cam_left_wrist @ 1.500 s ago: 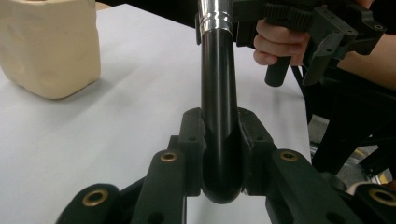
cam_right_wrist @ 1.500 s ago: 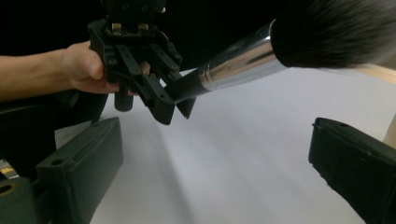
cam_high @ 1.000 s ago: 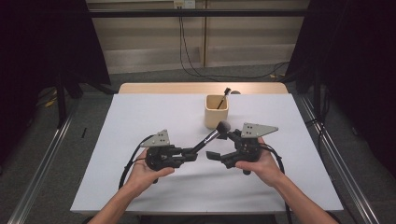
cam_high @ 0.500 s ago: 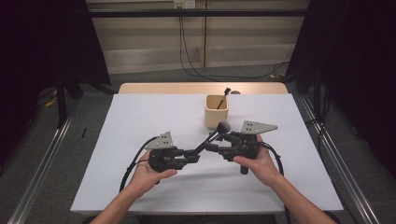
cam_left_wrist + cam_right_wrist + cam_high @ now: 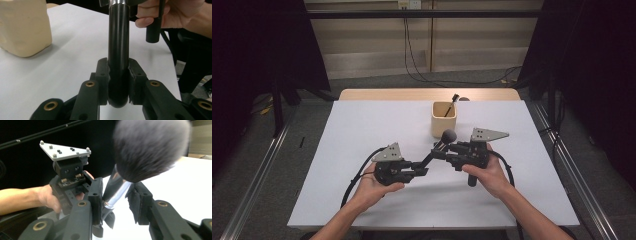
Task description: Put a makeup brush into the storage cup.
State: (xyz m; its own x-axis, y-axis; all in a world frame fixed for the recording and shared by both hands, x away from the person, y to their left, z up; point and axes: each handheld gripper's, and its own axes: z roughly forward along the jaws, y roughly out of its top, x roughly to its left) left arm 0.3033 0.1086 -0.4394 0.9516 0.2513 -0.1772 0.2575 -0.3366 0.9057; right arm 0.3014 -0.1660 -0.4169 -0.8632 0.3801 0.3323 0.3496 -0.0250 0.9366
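My left gripper (image 5: 421, 167) is clamped on the butt end of the makeup brush (image 5: 437, 148); in the left gripper view the black handle (image 5: 118, 57) sits tight between both pads and rises straight up the frame. The brush runs diagonally up and right over the white table (image 5: 362, 130), off the surface, a little toward the near edge from centre. My right gripper (image 5: 441, 151) has just been closing with the brush between its jaws. In the right gripper view the left pad (image 5: 96, 195) touches the silver ferrule (image 5: 115, 191); the right pad stands slightly clear, so it's not a full clamp yet. The dark bristle head (image 5: 150, 147) fans out just above those jaws. The beige holder cup (image 5: 444, 119) stands beyond the brush head, toward the far edge, apart from it, with another thin brush (image 5: 452, 104) leaning inside.
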